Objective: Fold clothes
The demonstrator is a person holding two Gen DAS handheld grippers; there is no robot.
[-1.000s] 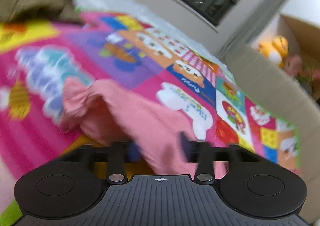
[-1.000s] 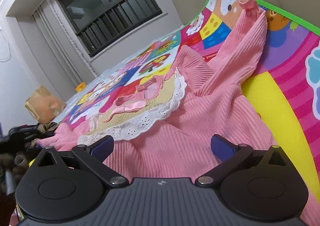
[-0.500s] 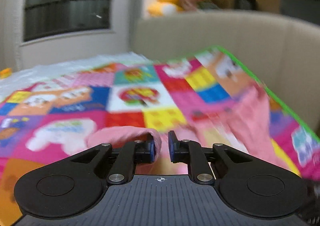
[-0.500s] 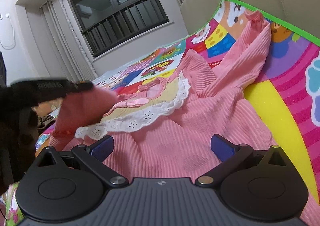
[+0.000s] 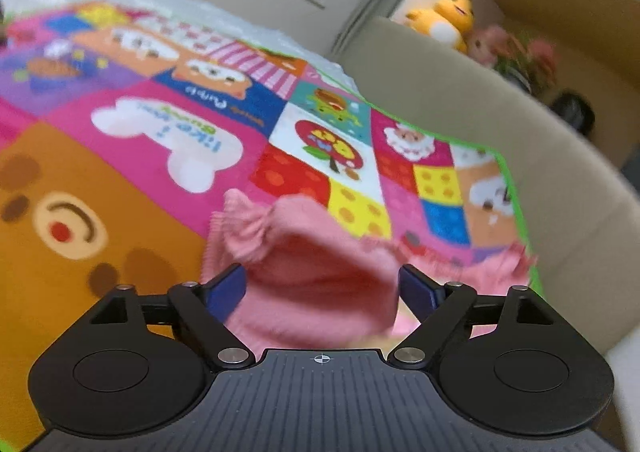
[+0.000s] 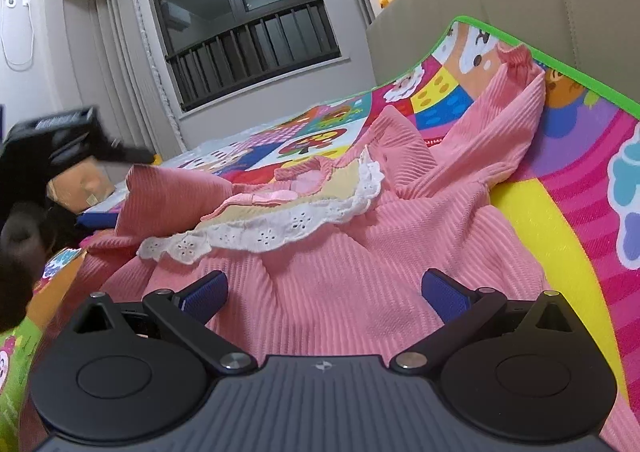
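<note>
A pink ribbed child's top (image 6: 360,252) with a white lace collar (image 6: 280,228) lies face up on a colourful play mat (image 6: 580,179). In the left wrist view, one ruffled-cuff sleeve (image 5: 312,260) hangs loose between the jaws of my left gripper (image 5: 322,290). Those jaws are opening and the pads stand clear of the cloth. The right wrist view shows the left gripper (image 6: 60,139) at the far left, above that sleeve, which is folded in toward the collar. My right gripper (image 6: 324,294) hovers open over the top's body. The other sleeve (image 6: 504,131) stretches toward the mat's green edge.
A beige sofa (image 5: 520,131) borders the play mat (image 5: 120,179) along its green edge, with a yellow plush toy (image 5: 448,19) behind it. A dark barred window (image 6: 248,39) and curtains fill the far wall. A brown box (image 6: 86,183) sits beyond the mat's left end.
My left gripper carried the sleeve across toward the collar, shut on it, and its jaws have now spread wide off the cloth. The right gripper has stayed open over the top's body.
</note>
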